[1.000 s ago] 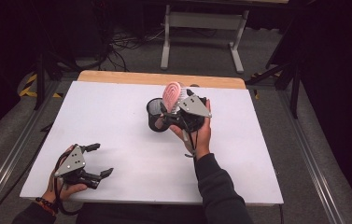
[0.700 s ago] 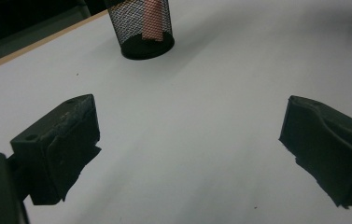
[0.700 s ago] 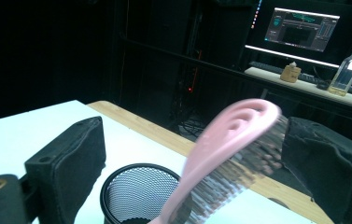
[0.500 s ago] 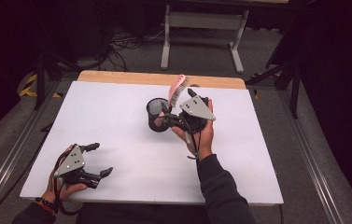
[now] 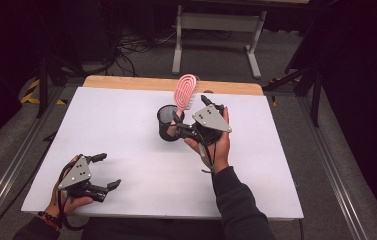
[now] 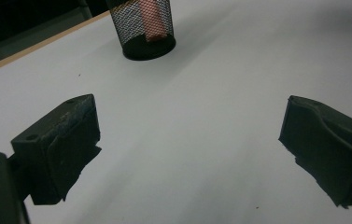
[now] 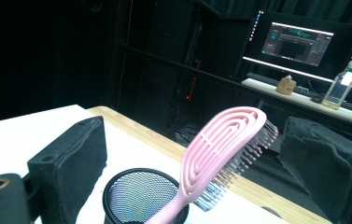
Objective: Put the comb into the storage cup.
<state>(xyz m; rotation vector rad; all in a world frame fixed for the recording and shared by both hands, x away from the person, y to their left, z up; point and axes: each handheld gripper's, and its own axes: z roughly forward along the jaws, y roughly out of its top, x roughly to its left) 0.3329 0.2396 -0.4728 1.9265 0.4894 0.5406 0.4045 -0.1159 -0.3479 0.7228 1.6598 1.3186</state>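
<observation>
A pink hairbrush stands handle-down in a black mesh cup at the middle of the white table, its head leaning out to the right. My right gripper sits just right of the cup, open. In the right gripper view the brush rises from the cup between the wide-apart jaws without touching either one. My left gripper rests open near the front left corner, holding nothing. The left gripper view shows the cup far ahead, with the brush handle visible through the mesh.
A wooden strip runs along the table's far edge. Behind it stand a metal frame and cables on the floor. A lit monitor and a bottle sit on a desk beyond the table.
The right gripper has shifted a little to the right, away from the cup, and the brush head now stands higher and more upright. The left gripper has stayed put.
</observation>
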